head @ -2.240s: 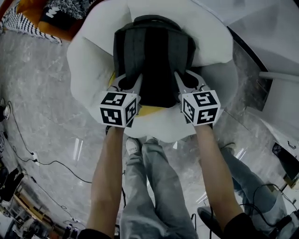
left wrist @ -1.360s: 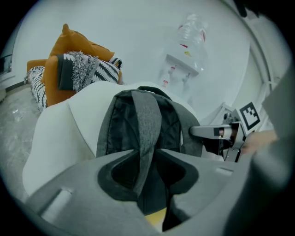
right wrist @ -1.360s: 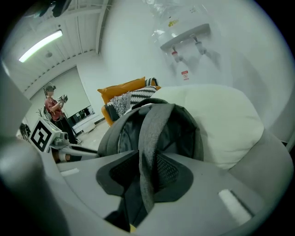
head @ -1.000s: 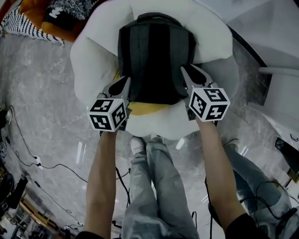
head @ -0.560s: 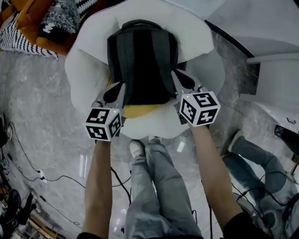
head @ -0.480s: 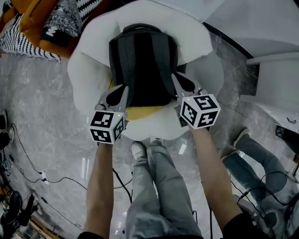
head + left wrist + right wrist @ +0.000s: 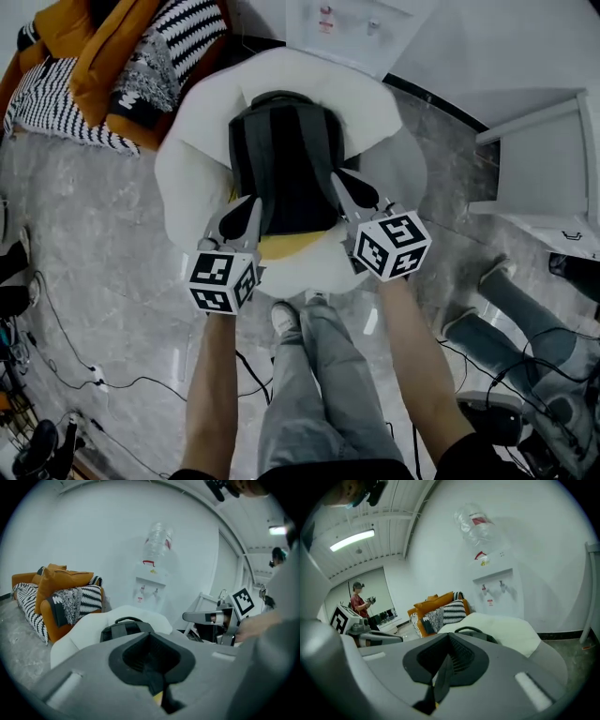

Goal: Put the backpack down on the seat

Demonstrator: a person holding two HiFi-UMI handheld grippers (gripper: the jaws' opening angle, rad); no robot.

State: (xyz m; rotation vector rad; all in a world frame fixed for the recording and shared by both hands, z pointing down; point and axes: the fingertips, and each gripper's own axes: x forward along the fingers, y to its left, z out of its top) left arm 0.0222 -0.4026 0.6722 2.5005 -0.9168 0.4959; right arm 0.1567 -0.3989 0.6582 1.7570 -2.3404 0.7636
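Presently the dark backpack (image 7: 286, 164) is seen standing upright on the white padded seat (image 7: 192, 159), its back panel and shoulder straps turned toward the person and its top handle against the seat's backrest. A yellow cushion (image 7: 281, 246) is visible under the backpack's lower edge, at the front of the seat. In the head view the left tool (image 7: 251, 208) is held at the backpack's lower left corner and the right tool (image 7: 339, 186) at its lower right corner, each tip lying just beside the pack's edge; whether the tips touch the fabric cannot be told. In the left gripper view the jaws are closed together, with only a sliver of yellow showing through the slit below them and nothing clamped between them. The right gripper view shows the same: jaws closed together, with nothing between them that can be made out. Beyond both sets of jaws the backpack's handle is seen rising above the white seat. An orange sofa (image 7: 103, 56) with striped black-and-white cushions stands to the left of the seat, and a water dispenser (image 7: 152, 581) stands against the wall behind it. The person's legs (image 7: 319, 375) are placed on the grey marble floor (image 7: 94, 244) directly in front of the seat.
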